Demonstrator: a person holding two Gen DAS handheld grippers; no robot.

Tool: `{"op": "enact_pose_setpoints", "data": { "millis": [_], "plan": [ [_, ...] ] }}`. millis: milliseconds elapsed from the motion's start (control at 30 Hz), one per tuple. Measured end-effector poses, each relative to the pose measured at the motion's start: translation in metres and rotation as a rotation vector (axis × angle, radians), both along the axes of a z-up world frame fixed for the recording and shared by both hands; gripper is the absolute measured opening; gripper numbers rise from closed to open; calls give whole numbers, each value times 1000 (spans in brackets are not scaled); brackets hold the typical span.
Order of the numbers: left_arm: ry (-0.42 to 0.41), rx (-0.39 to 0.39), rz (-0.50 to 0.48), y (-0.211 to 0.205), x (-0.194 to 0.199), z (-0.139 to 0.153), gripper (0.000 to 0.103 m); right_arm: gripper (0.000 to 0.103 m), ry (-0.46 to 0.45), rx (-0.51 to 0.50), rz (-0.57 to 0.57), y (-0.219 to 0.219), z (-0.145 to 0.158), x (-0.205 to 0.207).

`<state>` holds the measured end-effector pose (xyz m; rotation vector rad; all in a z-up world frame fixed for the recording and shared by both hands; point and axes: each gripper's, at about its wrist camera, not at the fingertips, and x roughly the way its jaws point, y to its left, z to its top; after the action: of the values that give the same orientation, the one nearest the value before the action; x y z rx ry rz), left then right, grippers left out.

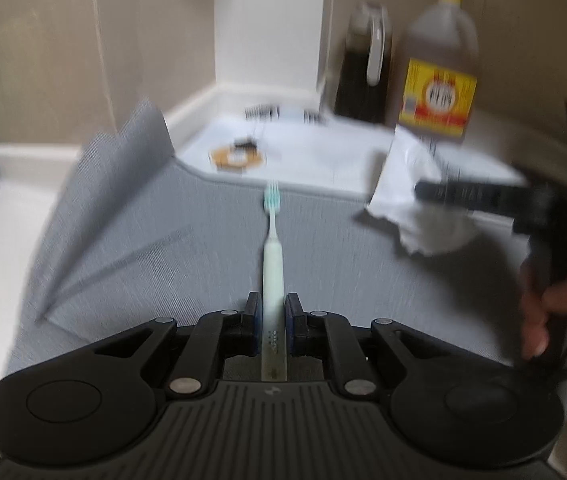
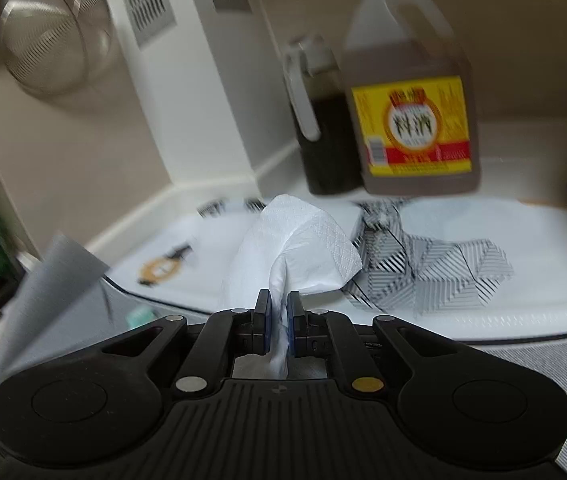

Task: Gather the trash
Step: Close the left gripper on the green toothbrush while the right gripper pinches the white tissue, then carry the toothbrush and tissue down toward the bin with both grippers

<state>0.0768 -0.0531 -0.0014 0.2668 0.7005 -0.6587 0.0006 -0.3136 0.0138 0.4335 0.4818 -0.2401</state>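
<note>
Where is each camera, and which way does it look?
Left wrist: sits on the left gripper, looking along its jaws, shut on a toothbrush, toward the counter corner; a hand and the right gripper show at right.
Right wrist: sits on the right gripper, looking along its jaws, shut on a tissue, toward the corner; only its own gripper shows.
Both see the tissue, bottle, jug and mat.

Tissue [image 2: 303, 236]: soft embossed paper, matt. Toothbrush [image 1: 272, 264]: smooth plastic. Mat [image 1: 203, 240]: grey ribbed fabric. Jug [image 2: 407, 92]: clear glossy plastic w/ paper label. Strainer [image 2: 51, 36]: shiny metal mesh.
</note>
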Motion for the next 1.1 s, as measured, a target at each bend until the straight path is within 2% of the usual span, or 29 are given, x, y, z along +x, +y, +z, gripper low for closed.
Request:
{"op": "enact_pose_setpoints", "data": {
  "millis": [100,133,167,200,233,267,300,333,367,467,500,533,567,600,633,667,733,833,900,1100],
  "plan": [
    [-10,-10,-3,-2,6,-8,18,11,38,0,4,1,-4,3],
    [-9,-17,0,-4,10,-8,37,13,49,-2,8,1,-5,4],
    [-6,-24,6,-5,14,-7,63,16,62,-3,7,1,-6,6],
    [-4,-25,16,-8,18,-6,74,23,70,-1,4,1,-7,7],
    [-8,-25,26,-12,22,-6,80,40,65,3,7,1,-8,7],
    [-12,-20,27,-16,26,-7,80,58,55,4,10,2,-8,7],
    [-11,-14,21,-21,29,-9,80,66,52,-1,5,3,-7,7],
    [-16,-11,18,-25,32,-11,80,80,53,-10,-3,4,-7,8],
    [-25,-12,17,-29,34,-12,81,87,55,-18,-4,5,-7,9],
    [-20,-33,22,-36,41,-14,81,92,79,-49,11,10,-9,15],
    [-23,-38,24,-37,41,-15,77,93,94,-70,14,13,-9,17],
    [-34,-43,17,-37,39,-14,55,93,113,-97,19,17,-8,20],
    [-38,-51,1,-37,36,-12,15,91,133,-129,26,21,-8,22],
    [-19,-59,-11,-37,35,-10,13,88,146,-160,32,25,-7,22],
    [9,-81,-9,-35,35,-8,13,69,140,-177,44,27,-6,21],
    [15,-100,-6,-33,33,-4,13,36,121,-172,63,28,-5,19],
    [-15,-116,-10,-31,25,3,13,5,95,-123,110,24,-5,16],
    [-35,-135,-9,-24,12,14,13,5,-27,-64,105,17,0,4],
    [-63,-142,-11,-16,1,24,13,5,-121,-60,108,17,7,-4],
    [-139,-163,20,28,-46,51,13,5,-227,-119,147,31,17,-13]
  ]
}}
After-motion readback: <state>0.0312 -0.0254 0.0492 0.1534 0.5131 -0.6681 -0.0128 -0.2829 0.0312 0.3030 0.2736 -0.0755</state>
